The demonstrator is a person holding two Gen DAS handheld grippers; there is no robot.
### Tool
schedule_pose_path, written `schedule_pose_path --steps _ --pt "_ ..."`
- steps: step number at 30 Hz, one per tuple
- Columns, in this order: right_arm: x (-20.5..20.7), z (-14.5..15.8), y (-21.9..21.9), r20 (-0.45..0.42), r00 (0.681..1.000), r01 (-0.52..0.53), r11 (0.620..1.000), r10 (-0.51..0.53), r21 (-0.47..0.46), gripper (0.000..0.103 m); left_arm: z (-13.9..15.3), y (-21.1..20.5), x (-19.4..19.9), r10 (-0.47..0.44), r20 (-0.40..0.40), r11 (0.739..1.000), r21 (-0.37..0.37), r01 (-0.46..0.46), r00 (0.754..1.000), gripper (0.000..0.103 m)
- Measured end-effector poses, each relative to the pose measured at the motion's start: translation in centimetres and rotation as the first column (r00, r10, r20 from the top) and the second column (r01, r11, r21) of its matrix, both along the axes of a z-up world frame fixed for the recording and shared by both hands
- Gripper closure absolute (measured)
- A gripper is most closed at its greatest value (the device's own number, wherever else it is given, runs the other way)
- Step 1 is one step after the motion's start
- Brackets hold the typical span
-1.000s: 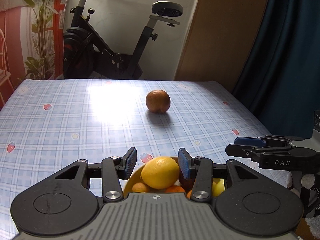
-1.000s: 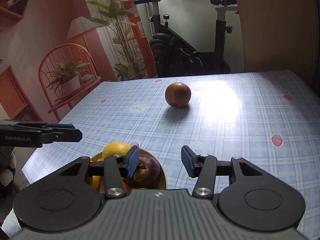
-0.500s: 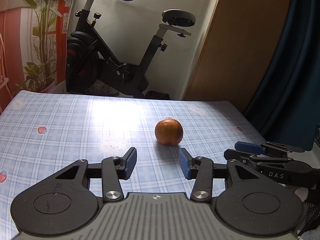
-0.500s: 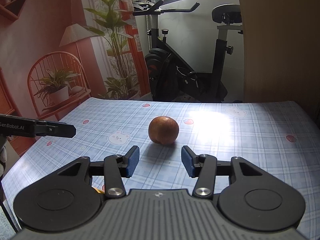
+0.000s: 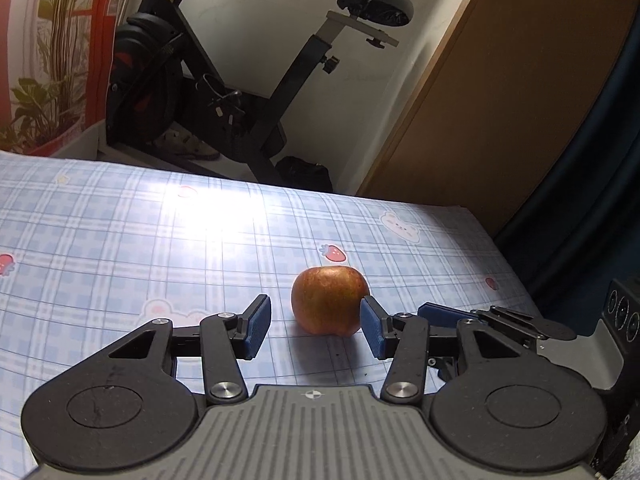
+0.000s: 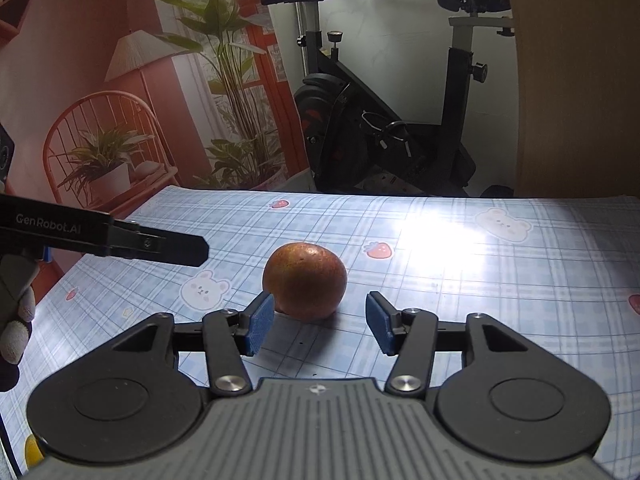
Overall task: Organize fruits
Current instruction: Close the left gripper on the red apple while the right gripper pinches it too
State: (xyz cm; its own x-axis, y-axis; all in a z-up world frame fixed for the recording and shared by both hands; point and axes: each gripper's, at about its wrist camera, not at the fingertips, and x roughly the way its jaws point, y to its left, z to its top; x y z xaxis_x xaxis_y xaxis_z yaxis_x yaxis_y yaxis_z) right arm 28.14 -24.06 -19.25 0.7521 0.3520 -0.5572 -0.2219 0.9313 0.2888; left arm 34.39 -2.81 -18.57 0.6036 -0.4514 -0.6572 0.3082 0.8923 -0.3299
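A red-orange apple (image 5: 329, 300) (image 6: 305, 280) rests alone on the blue checked tablecloth (image 5: 120, 240). Both grippers sit close in front of it. My left gripper (image 5: 316, 332) is open, its jaws opening, with the apple just beyond the blue pads and nearer the right one. My right gripper (image 6: 320, 328) is open too, jaws widening, the apple just ahead of its tips and toward the left pad. Neither touches the fruit. The right gripper also shows at the right of the left wrist view (image 5: 480, 320), and the left gripper's finger (image 6: 160, 244) shows at the left of the right wrist view.
A black exercise bike (image 5: 224, 92) (image 6: 400, 120) stands past the table's far edge. A wooden panel (image 5: 500, 120) and dark curtain (image 5: 600, 200) are to the right. A gloved hand (image 6: 16, 320) holds the left gripper. A bit of yellow fruit (image 6: 32, 450) shows at the lower left.
Both grippers moved forward from above the fruit bowl to the apple, which is now close to their tips. The bowl dropped out of view. The right jaws widened.
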Motion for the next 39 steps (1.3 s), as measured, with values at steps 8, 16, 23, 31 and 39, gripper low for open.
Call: schedule_pose_path --steps 8,16,23,31,39 --pt "2.2 -1.6 0.2 0.022 0.998 -0.052 0.999 0.051 0.016 0.026 -1.7 -0.8 1.5 -0.018 0.006 0.999 -0.049 0.018 1.000 0.037" --pt "3.8 -3.1 0.8 -0.005 0.997 -0.076 0.997 0.076 0.014 0.026 -3.6 -1.5 3.8 -0.016 -0.066 0.996 -0.089 0.010 0.998 0.036" --pt "4.3 -3.2 1.8 0.020 0.994 -0.108 0.994 0.109 -0.035 0.029 -4.1 -1.5 4.6 -0.008 -0.093 0.992 -0.130 -0.004 0.996 0.037" --pt "4.8 -3.3 2.3 -0.015 0.993 -0.119 0.992 0.119 -0.049 0.036 -4.0 -1.8 4.8 -0.053 -0.109 0.990 -0.134 0.038 0.993 0.047" --pt "1.8 -0.7 2.1 0.016 0.992 -0.120 0.991 0.121 -0.052 0.036 -1.3 -1.9 2.4 -0.120 -0.067 0.987 -0.114 0.112 0.990 0.047"
